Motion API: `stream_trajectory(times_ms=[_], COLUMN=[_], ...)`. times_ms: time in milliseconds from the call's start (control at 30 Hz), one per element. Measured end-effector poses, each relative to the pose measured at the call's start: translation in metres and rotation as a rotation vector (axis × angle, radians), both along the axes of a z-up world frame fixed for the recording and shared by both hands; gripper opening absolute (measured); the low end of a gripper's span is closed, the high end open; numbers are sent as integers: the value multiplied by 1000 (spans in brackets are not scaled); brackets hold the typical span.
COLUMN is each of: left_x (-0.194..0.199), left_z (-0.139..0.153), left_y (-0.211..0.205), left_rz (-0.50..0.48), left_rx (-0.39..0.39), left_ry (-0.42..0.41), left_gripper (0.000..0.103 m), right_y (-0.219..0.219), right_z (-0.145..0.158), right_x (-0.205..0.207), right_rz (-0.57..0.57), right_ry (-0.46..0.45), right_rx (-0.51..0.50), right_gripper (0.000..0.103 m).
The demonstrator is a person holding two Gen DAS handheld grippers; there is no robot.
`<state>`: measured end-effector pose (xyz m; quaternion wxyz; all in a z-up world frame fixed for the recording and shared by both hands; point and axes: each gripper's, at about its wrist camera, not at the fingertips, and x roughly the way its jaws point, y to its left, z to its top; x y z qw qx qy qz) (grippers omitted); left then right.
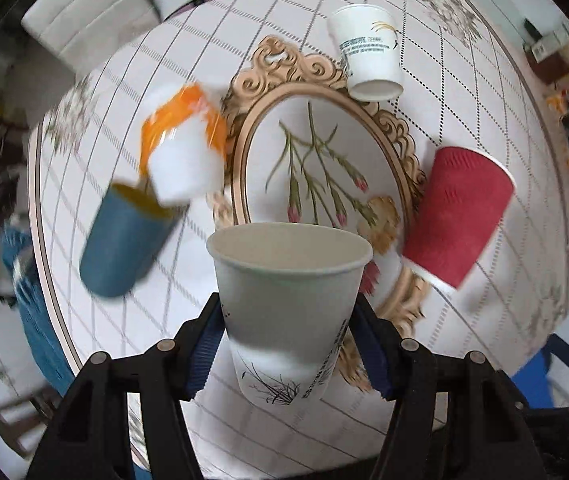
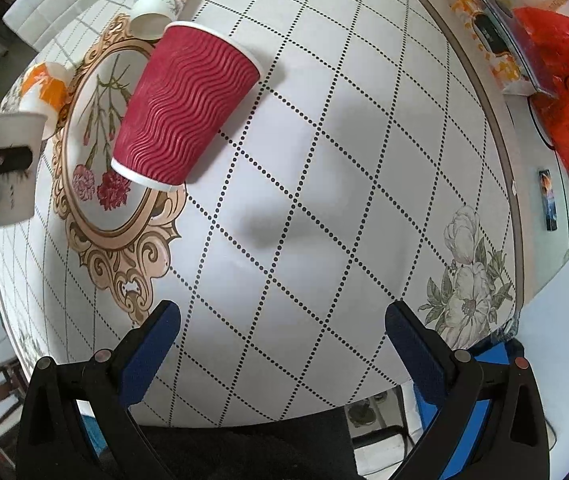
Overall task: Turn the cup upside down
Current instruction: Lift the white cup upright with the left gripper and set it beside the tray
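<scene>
Left tongs are clamped on the white cup, still mouth-up; roll the wrist slowly, don't squeeze. Right tongs gape wide, holding 0 things

The white paper cup with ink grass drawing is upright, mouth up, lifted above the patterned table.
</scene>
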<state>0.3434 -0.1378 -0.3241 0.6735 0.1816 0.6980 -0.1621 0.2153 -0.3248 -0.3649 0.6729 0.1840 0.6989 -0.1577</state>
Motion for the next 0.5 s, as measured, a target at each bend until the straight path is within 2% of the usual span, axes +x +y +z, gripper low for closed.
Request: stream_trajectory(times_ms=[167,367,500], left_x=[-32,-80,-107], left_z=[-2,-29,-48], left_y=[15,20,16], left_rz=[167,341,436], left_rx=[-60,-126,-167], left_ry=[98,237,301], left_gripper=[59,59,59], right_y=[-6,-8,-9], right_z=[6,0,-13], right_x=[-13,-26,-31], right_rz=[69,141,187], right_ry=[-20,-21,-5], right_rx=[-14,-22,-33], right_gripper=[103,103,103])
